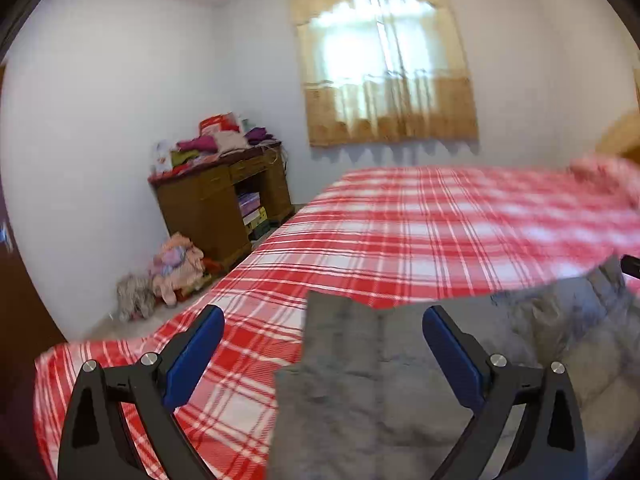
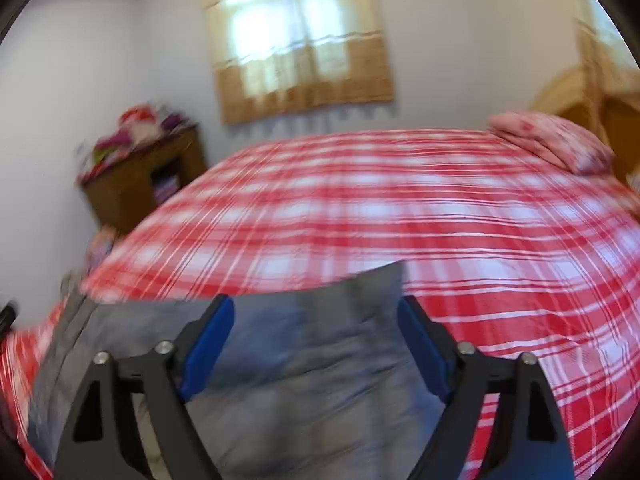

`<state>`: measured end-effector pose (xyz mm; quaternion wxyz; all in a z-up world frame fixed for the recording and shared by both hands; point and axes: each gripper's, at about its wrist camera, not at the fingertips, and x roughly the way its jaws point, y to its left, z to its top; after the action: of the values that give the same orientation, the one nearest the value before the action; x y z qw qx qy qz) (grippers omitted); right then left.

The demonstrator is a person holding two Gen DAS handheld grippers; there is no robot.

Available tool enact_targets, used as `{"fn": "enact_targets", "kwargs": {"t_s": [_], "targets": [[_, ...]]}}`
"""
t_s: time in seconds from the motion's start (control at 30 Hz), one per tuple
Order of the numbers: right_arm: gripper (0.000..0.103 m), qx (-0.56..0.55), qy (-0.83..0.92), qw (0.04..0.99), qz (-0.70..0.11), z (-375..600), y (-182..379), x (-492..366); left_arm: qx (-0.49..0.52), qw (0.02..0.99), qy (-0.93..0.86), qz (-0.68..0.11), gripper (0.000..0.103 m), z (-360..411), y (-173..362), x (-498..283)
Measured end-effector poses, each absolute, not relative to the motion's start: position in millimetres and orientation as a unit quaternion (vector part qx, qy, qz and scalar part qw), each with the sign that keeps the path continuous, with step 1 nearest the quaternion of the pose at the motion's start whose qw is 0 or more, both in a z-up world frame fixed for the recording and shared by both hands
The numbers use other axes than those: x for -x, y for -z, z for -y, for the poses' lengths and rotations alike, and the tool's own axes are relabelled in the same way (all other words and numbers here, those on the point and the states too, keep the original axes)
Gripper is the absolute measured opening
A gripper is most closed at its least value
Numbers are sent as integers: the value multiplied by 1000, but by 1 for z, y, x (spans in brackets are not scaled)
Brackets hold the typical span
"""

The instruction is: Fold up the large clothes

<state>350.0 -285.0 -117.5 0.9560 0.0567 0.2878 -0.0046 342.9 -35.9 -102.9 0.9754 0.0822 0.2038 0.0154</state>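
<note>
We are looking through motion blur in the right wrist view, so the grey garment (image 2: 304, 360) shows only as soft folds, and we cannot tell which kind of clothing it is. Its near part is running off the bottom edge in both views. It is lying on the near end of the bed (image 2: 440, 208), on a red and white plaid sheet. We are holding the left gripper (image 1: 320, 352) with its jaws spread wide above the garment's left edge, gripping nothing. The right gripper (image 2: 316, 344) is also standing open over the cloth, its blue pads (image 2: 208, 344) clear of it. A pink pillow (image 2: 556, 140) is lying at the far right corner. Beyond the bed, a wooden cabinet (image 1: 224, 200) piled with clothes is standing by the white wall, under-lit beside a curtained window (image 1: 380, 64).
</note>
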Motion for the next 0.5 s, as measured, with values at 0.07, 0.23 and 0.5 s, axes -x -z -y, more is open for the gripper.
{"fn": "enact_targets", "kwargs": {"t_s": [0.07, 0.23, 0.5], "targets": [[62, -17, -20, 949, -315, 261, 129, -359, -113, 972, -3, -206, 100, 58, 115, -351], [50, 1, -17, 931, -365, 254, 170, -381, -133, 957, -25, -255, 100, 71, 157, -387], [51, -22, -12, 930, -367, 265, 196, -385, -61, 943, -33, -325, 100, 52, 209, -416]]}}
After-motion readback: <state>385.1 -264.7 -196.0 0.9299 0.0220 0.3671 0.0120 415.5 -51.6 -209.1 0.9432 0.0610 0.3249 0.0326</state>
